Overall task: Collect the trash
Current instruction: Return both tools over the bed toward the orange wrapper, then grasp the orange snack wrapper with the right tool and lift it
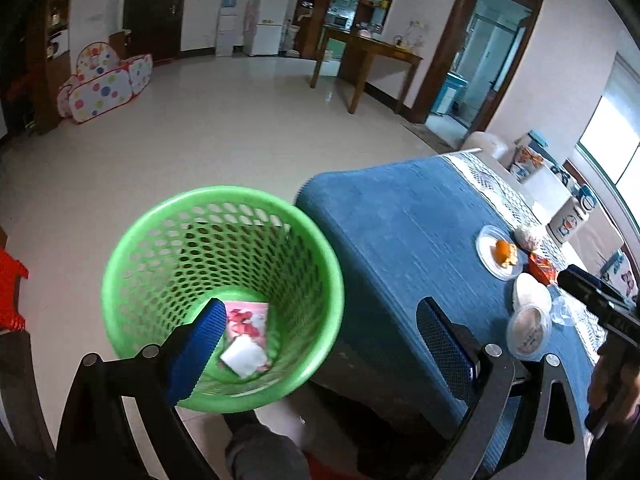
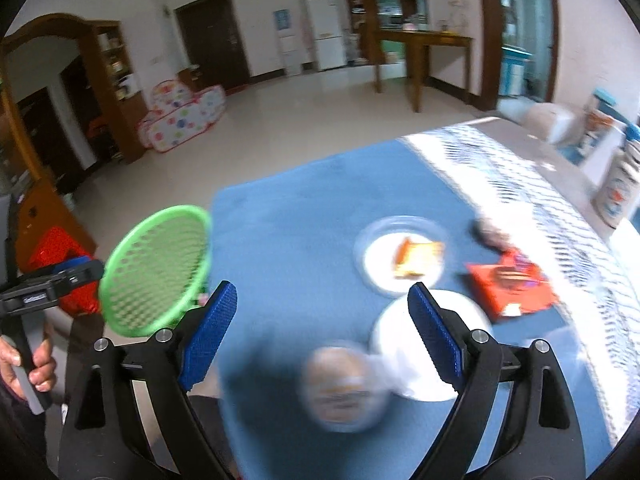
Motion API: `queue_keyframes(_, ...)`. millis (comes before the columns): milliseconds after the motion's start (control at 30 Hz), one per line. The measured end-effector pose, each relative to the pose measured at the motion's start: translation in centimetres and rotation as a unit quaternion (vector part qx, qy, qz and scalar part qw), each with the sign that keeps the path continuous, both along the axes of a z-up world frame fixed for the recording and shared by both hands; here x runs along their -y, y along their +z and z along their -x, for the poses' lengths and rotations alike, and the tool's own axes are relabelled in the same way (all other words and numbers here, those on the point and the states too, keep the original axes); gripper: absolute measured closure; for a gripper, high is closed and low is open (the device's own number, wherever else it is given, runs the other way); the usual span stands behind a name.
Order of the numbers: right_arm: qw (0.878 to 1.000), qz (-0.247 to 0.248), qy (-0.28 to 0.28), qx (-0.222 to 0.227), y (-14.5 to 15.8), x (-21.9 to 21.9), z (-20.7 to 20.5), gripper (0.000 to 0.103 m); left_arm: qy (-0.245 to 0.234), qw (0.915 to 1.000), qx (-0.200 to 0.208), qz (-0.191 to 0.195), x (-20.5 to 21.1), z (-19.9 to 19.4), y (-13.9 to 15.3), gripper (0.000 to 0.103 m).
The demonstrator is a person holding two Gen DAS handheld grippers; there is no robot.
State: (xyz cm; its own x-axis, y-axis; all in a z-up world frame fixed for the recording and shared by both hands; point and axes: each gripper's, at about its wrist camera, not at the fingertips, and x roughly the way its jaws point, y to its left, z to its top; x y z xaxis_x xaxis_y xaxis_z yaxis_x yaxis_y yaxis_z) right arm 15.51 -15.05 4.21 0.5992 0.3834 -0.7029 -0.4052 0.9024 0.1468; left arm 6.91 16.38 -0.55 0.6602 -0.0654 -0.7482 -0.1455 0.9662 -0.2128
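Below, green mesh wastebasket [image 1: 224, 292] (pink wrapper [image 1: 248, 320] inside), both grippers wide open, empty.

Green basket [image 1: 224, 216] (wrappers [image 1: 246, 326] inside) beside table [image 1: 400, 240]

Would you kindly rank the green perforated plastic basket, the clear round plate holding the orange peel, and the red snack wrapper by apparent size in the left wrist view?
1. Green perforated plastic basket, by far the largest, though it is also nearest the camera.
2. Clear round plate holding the orange peel.
3. Red snack wrapper, smallest and partly hidden.
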Motion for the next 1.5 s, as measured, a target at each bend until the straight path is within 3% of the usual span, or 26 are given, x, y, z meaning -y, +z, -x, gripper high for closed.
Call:
queue_keyframes(267,0.998,0.028,-0.051,-0.017,-0.5,7.6,-2.8,0.014,-0.024,0.9997,-0.01,-0.006,3.1,-1.6,-0.2,0.01)
queue_keyframes(567,0.996,0.044,-0.031,-0.074,-1.7,11.2,-6.7,0.009,-0.038,0.9991,-0.018,-0.008,5.5,-3.5,-0.6,0.01)
queue_keyframes(833,0.991,0.069,-0.012,-0.113,-3.1,11.9,-9.1,0.009,-0.044,0.9986,-0.028,-0.008,7.2,-5.2,-1.0,0.01)
queue_keyframes(1500,0.983,0.104,0.045,-0.145,-6.9,10.8,-11.5,0.005,-0.063,0.9966,-0.052,-0.017,9.9,-8.9,-2.3,0.01)
